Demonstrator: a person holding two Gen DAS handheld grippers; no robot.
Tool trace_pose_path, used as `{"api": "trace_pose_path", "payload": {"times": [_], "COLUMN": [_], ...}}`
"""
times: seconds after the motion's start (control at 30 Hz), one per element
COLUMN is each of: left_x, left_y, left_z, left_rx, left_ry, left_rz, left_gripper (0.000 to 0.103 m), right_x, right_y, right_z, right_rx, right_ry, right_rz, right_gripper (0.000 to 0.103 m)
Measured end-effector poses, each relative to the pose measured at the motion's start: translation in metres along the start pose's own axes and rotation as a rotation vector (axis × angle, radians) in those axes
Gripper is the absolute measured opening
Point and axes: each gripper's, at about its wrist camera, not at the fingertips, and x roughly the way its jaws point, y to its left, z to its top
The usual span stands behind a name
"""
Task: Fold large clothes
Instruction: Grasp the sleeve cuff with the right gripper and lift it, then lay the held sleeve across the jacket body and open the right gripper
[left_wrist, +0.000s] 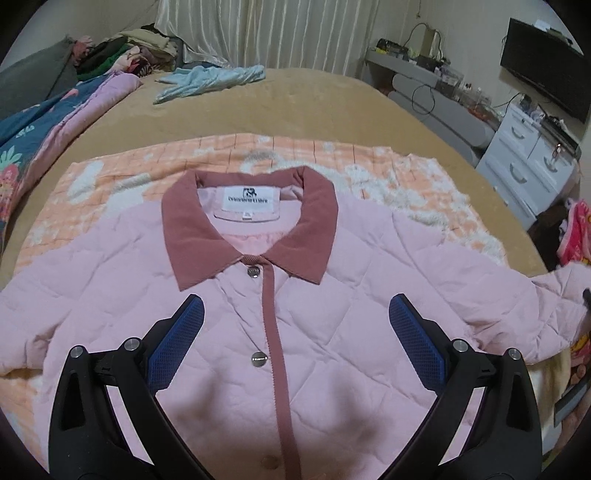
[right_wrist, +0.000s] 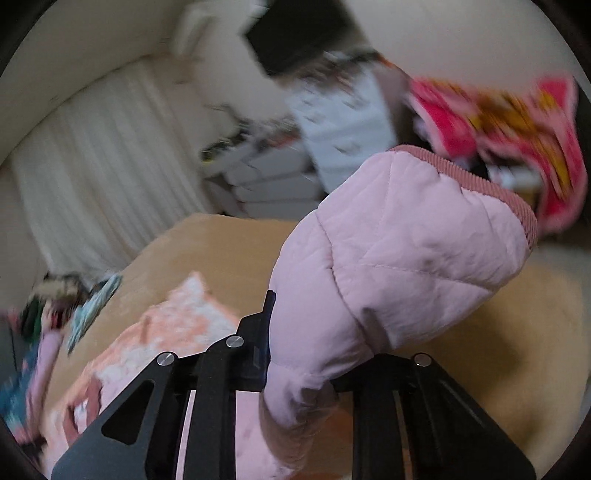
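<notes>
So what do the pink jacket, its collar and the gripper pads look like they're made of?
Jacket: smooth, matte quilted fabric, probably padded, judging by the puffy diamond stitching. Collar: darker rose, velvety or fine corduroy. Left gripper pads: blue, cross-hatched, likely rubber.

Jacket on a blanket, on the bed

The jacket (left_wrist: 295, 314) lies flat, front side up, on a blanket (left_wrist: 110, 184), and the blanket lies on the bed (left_wrist: 295, 103). The left gripper (left_wrist: 295, 332) hangs over the chest of the jacket, one finger on each side of the button strip. Behind the jacket, at the far side of the bed, lies a shirt (left_wrist: 210, 81), with a pile of clothes (left_wrist: 125, 55) left of it. A dresser (left_wrist: 532, 158) stands right of the bed. The right gripper (right_wrist: 306, 354) holds the sleeve (right_wrist: 399, 251) lifted above the bed (the cuff is at the top).
</notes>
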Motion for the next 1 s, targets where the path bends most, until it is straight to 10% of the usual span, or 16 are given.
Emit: {"api": "trace_pose_path", "payload": {"times": [1.0], "left_x": [-0.088], "left_y": [0.094], "left_z": [0.022], "left_rx": [-0.127], "left_ry": [-0.081], "left_rz": [-0.101], "left_gripper": [0.094], "right_x": [-0.097], "right_y": [0.292], "right_z": [-0.003], "right_rx": [-0.469], "right_ry": [-0.008], "right_rz": [0.395], "right_gripper": [0.017]}}
